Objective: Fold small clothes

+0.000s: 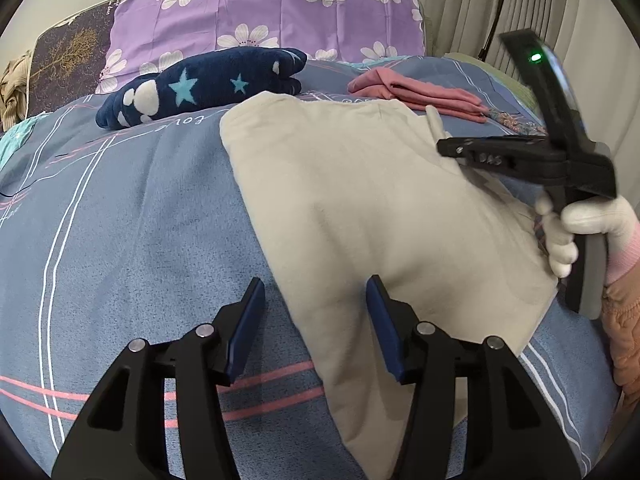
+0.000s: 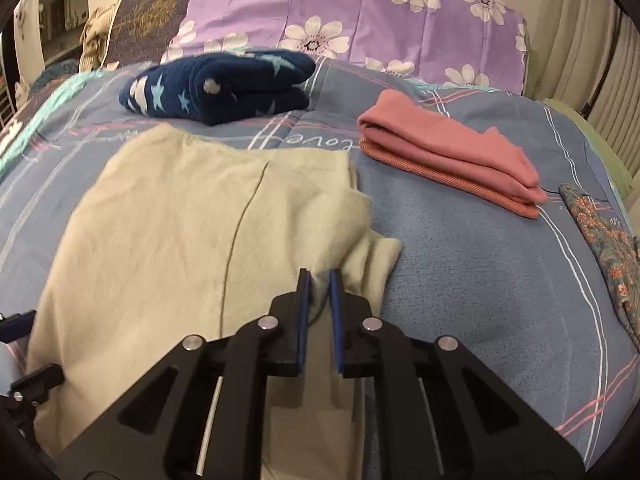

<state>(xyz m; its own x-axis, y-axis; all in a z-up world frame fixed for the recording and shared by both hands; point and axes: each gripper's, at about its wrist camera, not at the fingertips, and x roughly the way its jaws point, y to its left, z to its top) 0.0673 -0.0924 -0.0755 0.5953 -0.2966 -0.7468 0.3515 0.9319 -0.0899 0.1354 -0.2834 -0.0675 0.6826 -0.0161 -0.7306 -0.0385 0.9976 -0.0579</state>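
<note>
Two grippers work one cream garment (image 2: 168,216) spread on the blue bedspread (image 1: 120,208). Left gripper (image 1: 316,292) stands half open, astride the garment's near edge without pinching it. Right gripper (image 2: 319,276) is nearly closed on a bunched fold at the right edge. Fabric looks light, limp and unbreakable; corners and hems offer the best hold. No containers appear.

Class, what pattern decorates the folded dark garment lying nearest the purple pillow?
Navy fleece garment with pale blue stars and white spots; clearest in the left wrist view.
</note>
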